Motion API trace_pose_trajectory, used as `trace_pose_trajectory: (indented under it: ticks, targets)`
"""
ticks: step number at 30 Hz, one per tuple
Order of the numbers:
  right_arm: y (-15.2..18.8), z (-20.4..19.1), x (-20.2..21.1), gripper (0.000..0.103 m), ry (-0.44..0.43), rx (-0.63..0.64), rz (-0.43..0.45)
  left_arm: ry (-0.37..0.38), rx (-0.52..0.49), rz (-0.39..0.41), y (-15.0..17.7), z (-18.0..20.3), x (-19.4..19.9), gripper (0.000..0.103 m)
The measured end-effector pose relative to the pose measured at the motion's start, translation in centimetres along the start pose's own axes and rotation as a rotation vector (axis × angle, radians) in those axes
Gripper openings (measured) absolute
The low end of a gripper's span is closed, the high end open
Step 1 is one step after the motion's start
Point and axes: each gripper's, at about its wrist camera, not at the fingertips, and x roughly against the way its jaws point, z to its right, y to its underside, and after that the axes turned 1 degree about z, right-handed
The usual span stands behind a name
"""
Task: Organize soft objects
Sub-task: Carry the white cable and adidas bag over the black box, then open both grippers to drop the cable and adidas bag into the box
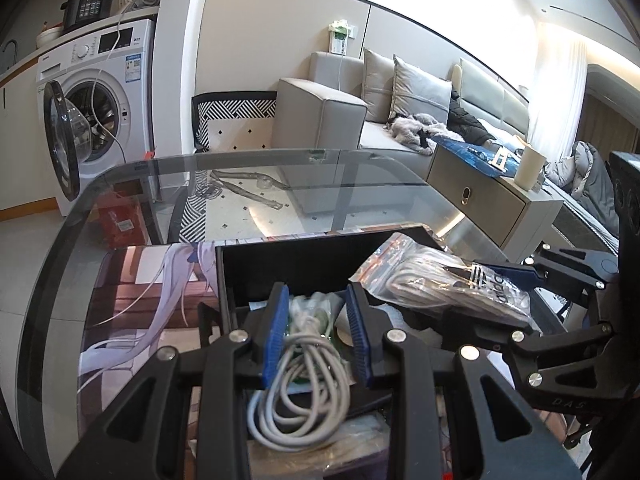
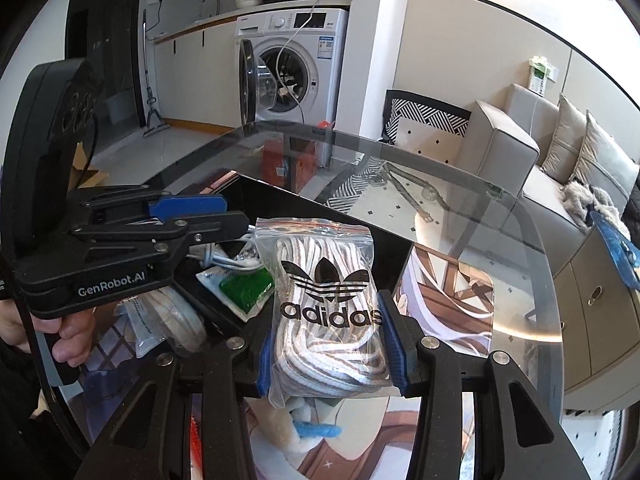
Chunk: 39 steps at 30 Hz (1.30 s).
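Observation:
My left gripper [image 1: 318, 332] is shut on a coiled grey cable [image 1: 304, 364] and holds it over the near edge of a black open box [image 1: 280, 260]. My right gripper [image 2: 330, 344] is shut on a clear zip bag of white laces with an adidas logo [image 2: 328, 292], held above the box's right side. The bag also shows in the left wrist view [image 1: 452, 280], and the left gripper shows in the right wrist view [image 2: 192, 216]. In the box lie a green packet [image 2: 246, 290] and white cables [image 2: 224, 258].
The box stands on a printed mat [image 1: 132, 288] on a round glass table [image 1: 248, 164]. A bagged white cord [image 2: 176, 324] and a plush toy [image 2: 296, 432] lie near the front edge. A washing machine [image 1: 100, 92], a sofa [image 1: 320, 104] and a cabinet [image 1: 480, 196] stand beyond.

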Motion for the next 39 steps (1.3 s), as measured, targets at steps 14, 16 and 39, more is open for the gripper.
trace_pose_trajectory:
  ticks: [14, 16, 39]
  targets:
    - [-0.4, -0.9, -0.9, 0.051, -0.055, 0.103, 0.019, -0.041, -0.037, 0.010, 0.4, -0.1, 1.6, 0.052]
    - [-0.1, -0.8, -0.4, 0.055, -0.044, 0.092, 0.038, -0.038, -0.038, 0.021, 0.6, -0.3, 2.2, 0.055]
    - [6.0, -0.4, 5.7, 0.102, -0.108, -0.174, 0.156, -0.098, -0.056, 0.054, 4.2, -2.1, 7.5, 0.103]
